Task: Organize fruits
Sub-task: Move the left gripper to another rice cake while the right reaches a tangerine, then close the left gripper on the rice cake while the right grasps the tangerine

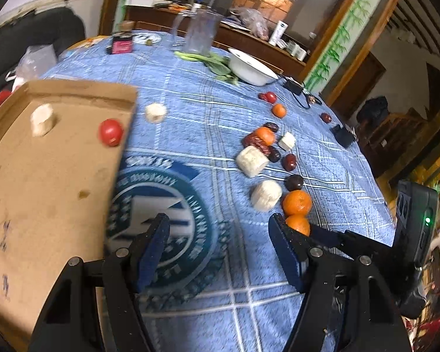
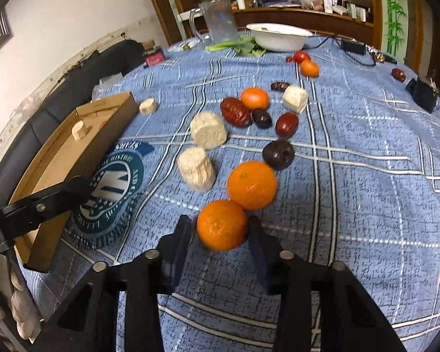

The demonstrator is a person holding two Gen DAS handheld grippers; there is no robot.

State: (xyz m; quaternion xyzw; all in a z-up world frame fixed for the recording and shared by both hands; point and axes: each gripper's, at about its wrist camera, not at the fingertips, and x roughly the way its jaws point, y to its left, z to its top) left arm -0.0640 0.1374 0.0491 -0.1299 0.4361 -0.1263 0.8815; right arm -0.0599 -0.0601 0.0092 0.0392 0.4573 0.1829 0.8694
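Observation:
My right gripper (image 2: 220, 223) points down at a small orange (image 2: 221, 226), which sits on the blue tablecloth with both pads against its sides. A second orange (image 2: 251, 184) touches it just beyond. Further out lie a dark round fruit (image 2: 278, 154), two white cylindrical chunks (image 2: 196, 173), red dates (image 2: 236, 111) and another orange (image 2: 254, 97). My left gripper (image 1: 217, 223) hangs open over the round logo with nothing between its fingers. Beside it is a shallow cardboard box (image 1: 44, 176) holding a red tomato (image 1: 111, 132) and a white chunk (image 1: 42, 120).
A white bowl (image 2: 278, 36), leafy greens (image 2: 243, 45) and a clear plastic jug (image 2: 220, 20) stand at the far side. A tomato (image 2: 301, 56) and an orange (image 2: 309, 68) lie near them. A black adapter (image 2: 422, 92) sits by the right table edge.

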